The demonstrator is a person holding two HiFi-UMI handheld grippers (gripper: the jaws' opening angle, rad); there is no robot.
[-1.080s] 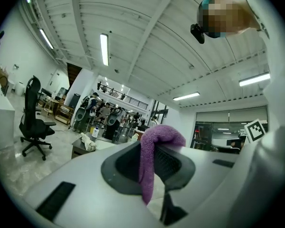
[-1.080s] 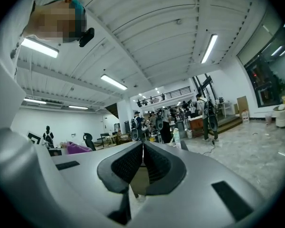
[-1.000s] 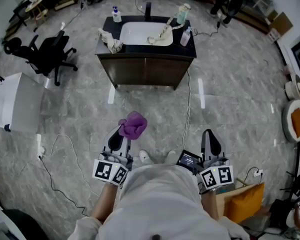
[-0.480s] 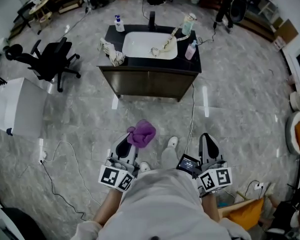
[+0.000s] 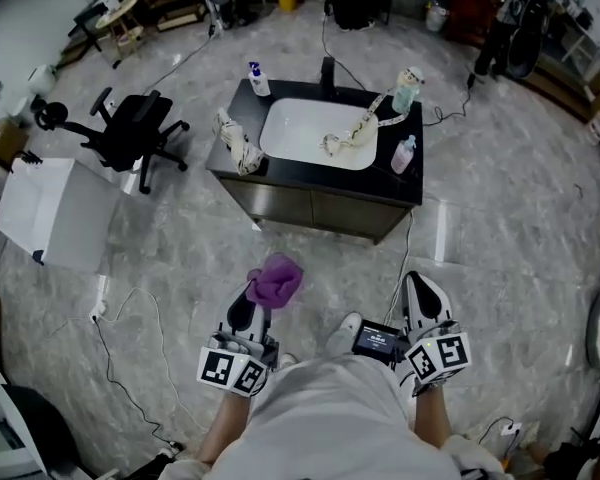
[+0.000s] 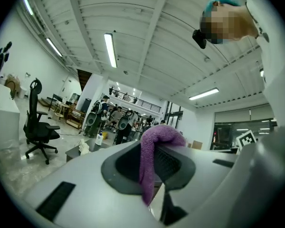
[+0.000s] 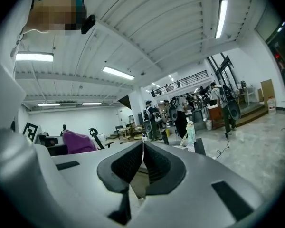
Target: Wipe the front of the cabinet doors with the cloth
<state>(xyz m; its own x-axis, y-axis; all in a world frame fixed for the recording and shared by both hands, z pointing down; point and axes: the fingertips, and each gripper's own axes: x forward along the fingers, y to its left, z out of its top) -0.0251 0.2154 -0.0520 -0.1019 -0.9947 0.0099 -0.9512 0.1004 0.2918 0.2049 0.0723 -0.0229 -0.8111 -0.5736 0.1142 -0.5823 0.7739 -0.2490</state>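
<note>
A purple cloth point(image 5: 274, 279) is pinched in my left gripper point(image 5: 248, 308), whose jaws are shut on it; in the left gripper view the cloth point(image 6: 154, 146) droops over the jaw tips. My right gripper point(image 5: 424, 295) is shut with nothing in it, its jaws point(image 7: 143, 156) meeting at the tips. Ahead stands a dark sink cabinet point(image 5: 315, 208) with two brown doors facing me. Both grippers hang well short of it, near my waist.
A white basin point(image 5: 320, 133) with bottles and rags sits atop the cabinet. A black office chair point(image 5: 130, 133) and a white box point(image 5: 55, 213) stand at the left. Cables point(image 5: 130, 308) trail over the marble floor. People stand in the far background.
The cabinet has shifted right and a little nearer in the head view as I step toward it. The left gripper keeps hold of the purple cloth; both stay low.
</note>
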